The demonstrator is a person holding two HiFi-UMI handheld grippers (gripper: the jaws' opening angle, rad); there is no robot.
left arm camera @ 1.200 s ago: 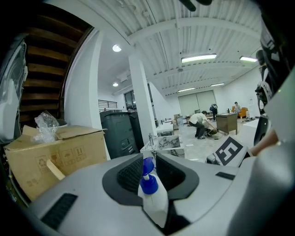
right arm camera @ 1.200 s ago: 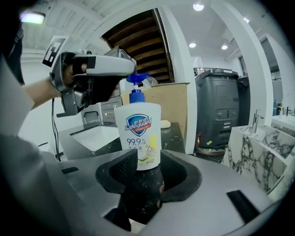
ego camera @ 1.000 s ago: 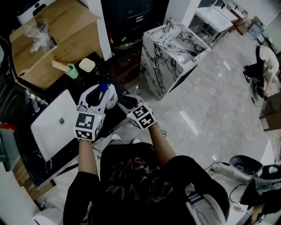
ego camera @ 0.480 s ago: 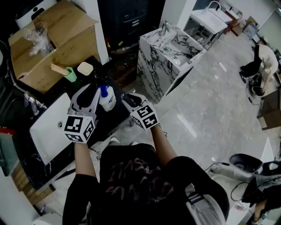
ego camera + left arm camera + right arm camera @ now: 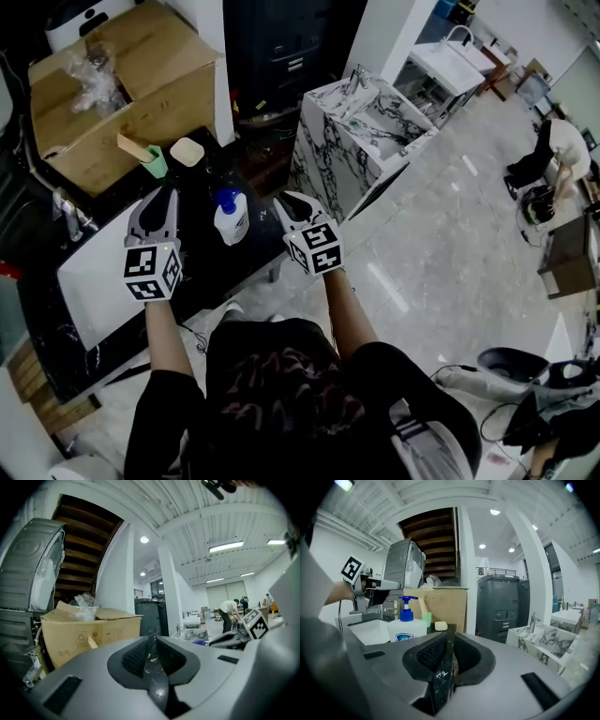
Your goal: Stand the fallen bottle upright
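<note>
the bottle (image 5: 231, 219) stands upright on the black counter (image 5: 212, 269) near the sink (image 5: 90, 281).

We see the bottle (image 5: 231, 221) as smooth white plastic with a blue plastic pump, on a glossy black countertop (image 5: 202, 258). At the near left, the sink (image 5: 94, 281) is smooth and white. At the far left, the cardboard box (image 5: 131, 103) is matt brown, with crinkled clear film (image 5: 92, 70) on top. To the right, the vanity (image 5: 328, 141) has glossy, white, dark-veined marble-look faces, and the floor (image 5: 441, 225) is polished grey. The left gripper (image 5: 151, 640) and right gripper (image 5: 451, 637) have matt grey plastic shells, and their pads (image 5: 431, 653) are black and finely ribbed.
</note>
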